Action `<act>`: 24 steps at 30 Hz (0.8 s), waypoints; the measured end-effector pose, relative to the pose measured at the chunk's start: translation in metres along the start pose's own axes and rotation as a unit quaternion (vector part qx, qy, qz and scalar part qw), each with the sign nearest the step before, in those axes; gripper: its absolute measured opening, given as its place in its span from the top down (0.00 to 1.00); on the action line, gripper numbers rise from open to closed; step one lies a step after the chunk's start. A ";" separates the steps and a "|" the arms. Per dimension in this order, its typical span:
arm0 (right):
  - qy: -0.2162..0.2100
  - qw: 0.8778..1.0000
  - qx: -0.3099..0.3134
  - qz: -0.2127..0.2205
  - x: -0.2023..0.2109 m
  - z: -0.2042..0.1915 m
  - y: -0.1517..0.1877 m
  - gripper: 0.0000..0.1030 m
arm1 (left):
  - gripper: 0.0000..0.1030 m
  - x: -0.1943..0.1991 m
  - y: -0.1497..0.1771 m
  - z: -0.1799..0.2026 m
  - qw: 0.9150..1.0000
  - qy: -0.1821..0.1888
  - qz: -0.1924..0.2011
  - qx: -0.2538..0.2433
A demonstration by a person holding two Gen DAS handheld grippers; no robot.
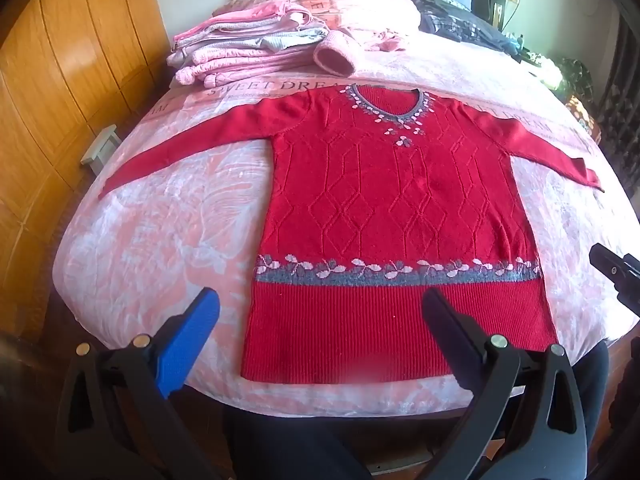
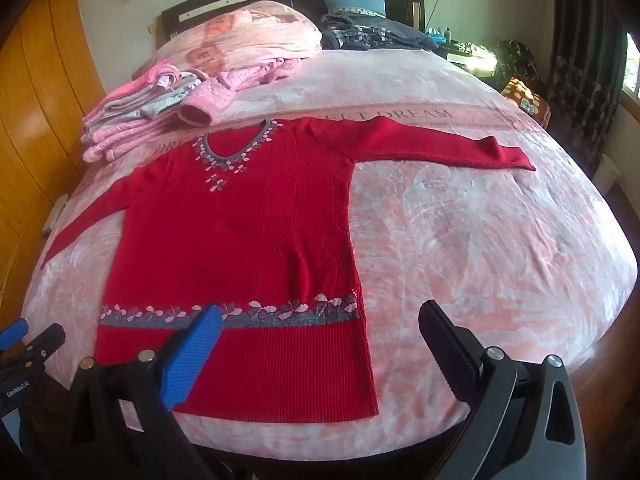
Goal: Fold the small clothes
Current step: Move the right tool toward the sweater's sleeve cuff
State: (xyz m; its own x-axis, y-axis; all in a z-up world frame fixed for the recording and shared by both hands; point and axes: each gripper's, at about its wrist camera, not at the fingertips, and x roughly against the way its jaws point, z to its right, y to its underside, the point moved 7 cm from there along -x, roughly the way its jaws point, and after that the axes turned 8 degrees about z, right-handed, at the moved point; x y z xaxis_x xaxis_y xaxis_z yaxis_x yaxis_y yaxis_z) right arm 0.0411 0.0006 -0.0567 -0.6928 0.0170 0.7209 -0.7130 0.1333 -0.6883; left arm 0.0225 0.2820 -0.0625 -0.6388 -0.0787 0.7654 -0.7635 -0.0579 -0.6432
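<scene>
Both tongs, left tongs (image 1: 320, 308) and right tongs (image 2: 320, 322), gape empty over the flat, diamond-ribbed red knit sweater (image 1: 396, 216).

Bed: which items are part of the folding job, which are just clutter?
Job:
red sweater, spread flat
folded pink pile
left hand-held gripper, open
right hand-held gripper, open

Clutter:
dark clothes by headboard
blue pillow

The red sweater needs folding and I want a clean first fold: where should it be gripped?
Grip the red sweater at a sleeve cuff, say the right one, coming from the outer side. Both sleeves lie flat and spread wide, so each folds inward first. Both grippers are open.
</scene>
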 end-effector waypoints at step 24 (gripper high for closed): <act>0.003 1.000 0.001 0.005 -0.008 0.008 -0.005 0.04 | 0.03 0.001 -0.006 0.010 1.000 0.013 -0.004 0.001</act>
State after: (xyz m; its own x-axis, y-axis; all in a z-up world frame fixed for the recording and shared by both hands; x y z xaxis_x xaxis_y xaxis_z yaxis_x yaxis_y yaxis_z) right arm 0.0491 -0.0079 -0.0595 -0.6991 0.0239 0.7146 -0.7065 0.1307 -0.6956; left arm 0.0272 0.2723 -0.0584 -0.6342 -0.0519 0.7714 -0.7690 -0.0609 -0.6363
